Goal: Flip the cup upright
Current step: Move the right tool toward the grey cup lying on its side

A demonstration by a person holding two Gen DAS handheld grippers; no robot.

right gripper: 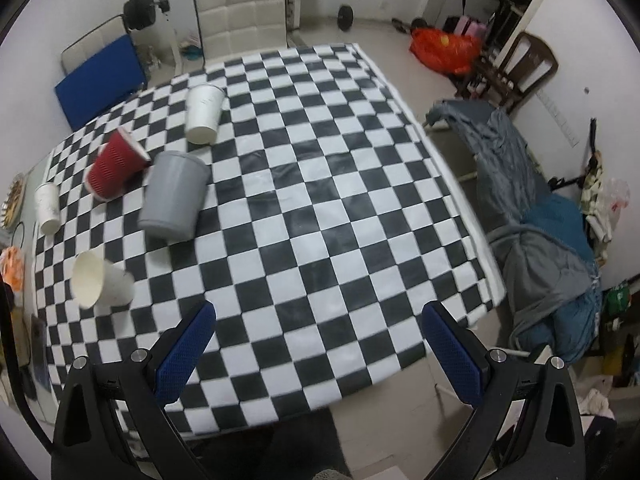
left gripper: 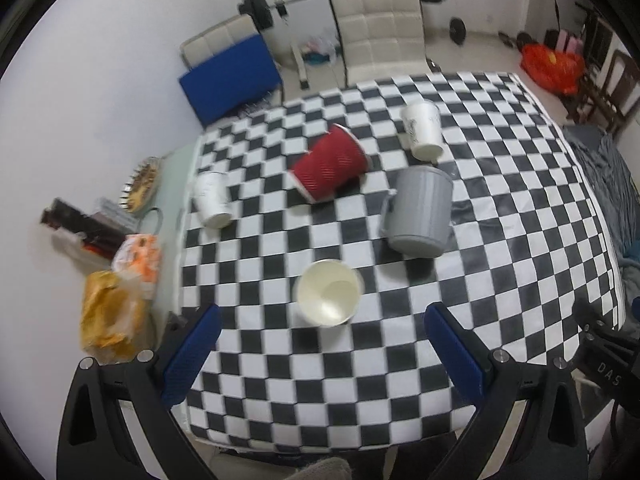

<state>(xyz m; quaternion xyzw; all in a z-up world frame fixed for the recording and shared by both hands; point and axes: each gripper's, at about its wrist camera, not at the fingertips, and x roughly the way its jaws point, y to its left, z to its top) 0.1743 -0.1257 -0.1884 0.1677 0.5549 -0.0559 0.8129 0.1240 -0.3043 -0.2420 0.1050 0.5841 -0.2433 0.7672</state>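
Several cups lie or stand on a checkered tablecloth (left gripper: 500, 216). A cream paper cup (left gripper: 328, 293) lies on its side with its mouth toward my left gripper (left gripper: 320, 332), which is open and empty just in front of it. It also shows in the right wrist view (right gripper: 100, 280). A grey cup (left gripper: 420, 212) (right gripper: 174, 196), a red ribbed cup (left gripper: 330, 164) (right gripper: 114, 166) and two white cups (left gripper: 422, 130) (left gripper: 212, 199) sit farther back, tipped over or inverted. My right gripper (right gripper: 320, 332) is open and empty over the table's front right part.
Snack bags (left gripper: 112, 316) and a plate (left gripper: 140, 186) sit on a side surface left of the table. Cream chairs (left gripper: 380, 32) and a barbell stand behind. A blanket-covered seat (right gripper: 540, 208) is right of the table (right gripper: 360, 200).
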